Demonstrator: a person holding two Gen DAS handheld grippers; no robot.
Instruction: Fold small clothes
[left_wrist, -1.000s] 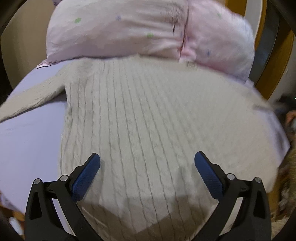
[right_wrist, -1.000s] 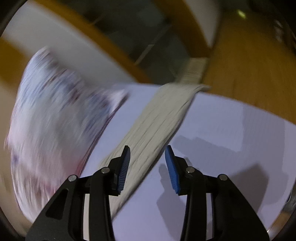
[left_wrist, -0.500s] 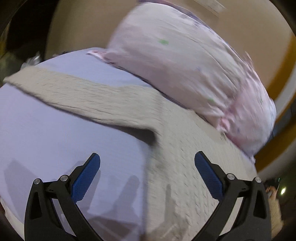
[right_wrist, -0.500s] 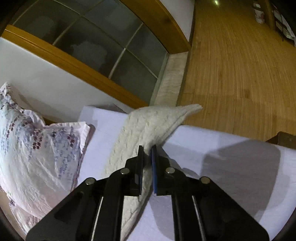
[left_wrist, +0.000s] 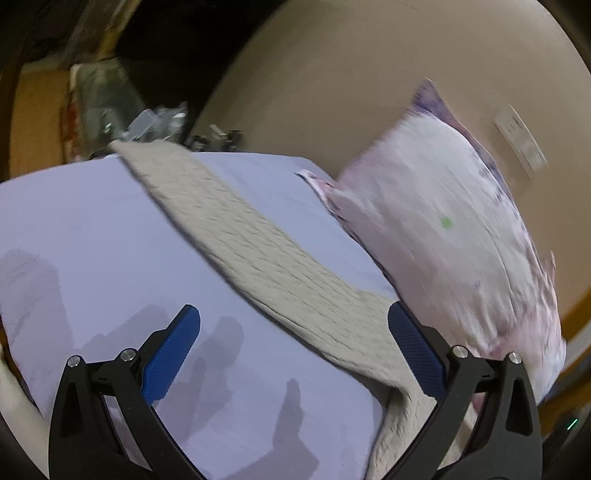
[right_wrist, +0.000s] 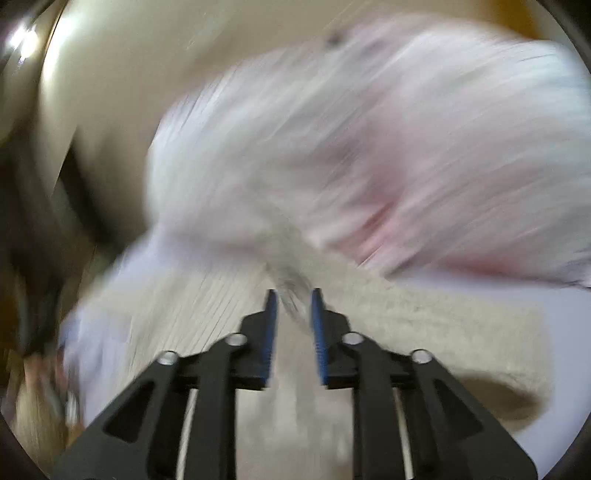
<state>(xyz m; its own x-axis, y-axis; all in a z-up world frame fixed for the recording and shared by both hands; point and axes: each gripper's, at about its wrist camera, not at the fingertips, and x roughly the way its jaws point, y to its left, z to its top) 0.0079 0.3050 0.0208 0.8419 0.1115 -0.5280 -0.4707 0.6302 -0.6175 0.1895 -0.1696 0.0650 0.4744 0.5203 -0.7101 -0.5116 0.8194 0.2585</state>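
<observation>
Presently the left tool (left_wrist: 293, 343) hangs over the bed (left_wrist: 92, 229) with its blue pads wide apart and nothing between them. A cream cable-knit sweater (left_wrist: 258, 251) lies on the lavender sheet; one sleeve runs flat and diagonal from the far edge of the bed toward the right-hand pad, where it joins the body of the garment at the lower edge of the left wrist view. A pink floral pillow (left_wrist: 443, 229) leans against the beige wall, just beside the sleeve.

The right wrist view is heavily blurred. The right tool (right_wrist: 292, 295) has its pads drawn near each other with a gathered ridge of the sweater (right_wrist: 424, 317) between them; whether they actually clamp the knit cannot be told. The pillow (right_wrist: 369, 147) fills the view behind.
</observation>
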